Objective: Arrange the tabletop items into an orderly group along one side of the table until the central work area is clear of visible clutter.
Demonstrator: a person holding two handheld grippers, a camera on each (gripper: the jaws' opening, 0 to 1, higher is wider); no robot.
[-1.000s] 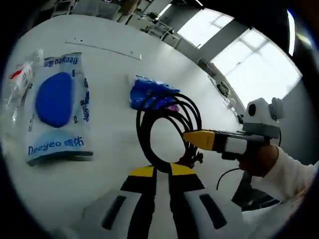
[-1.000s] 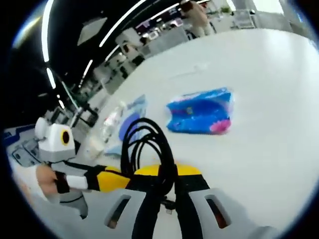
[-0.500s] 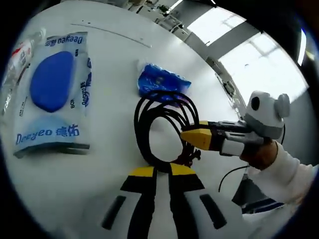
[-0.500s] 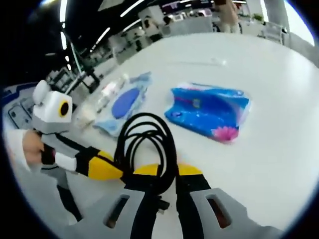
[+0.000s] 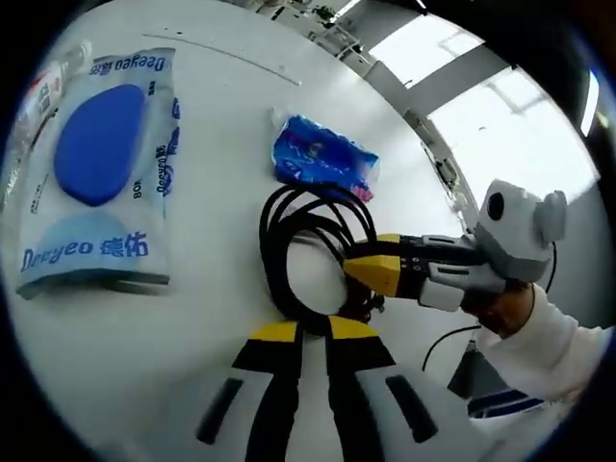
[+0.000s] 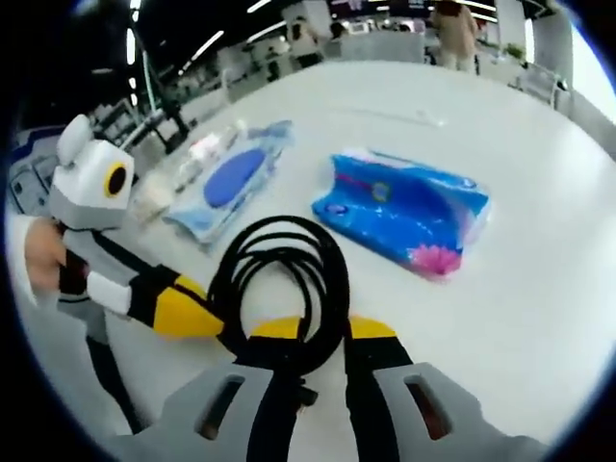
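Looking down close over the white table [image 5: 192, 318] from opposite sides, sharing the black cable coil [image 5: 303, 255] [image 6: 284, 279] between.

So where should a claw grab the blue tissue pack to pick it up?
Probably across its narrow width near the middle, coming down from above. The blue tissue pack lies flat on the white table, long and soft, with bare table along both long sides for the jaws.
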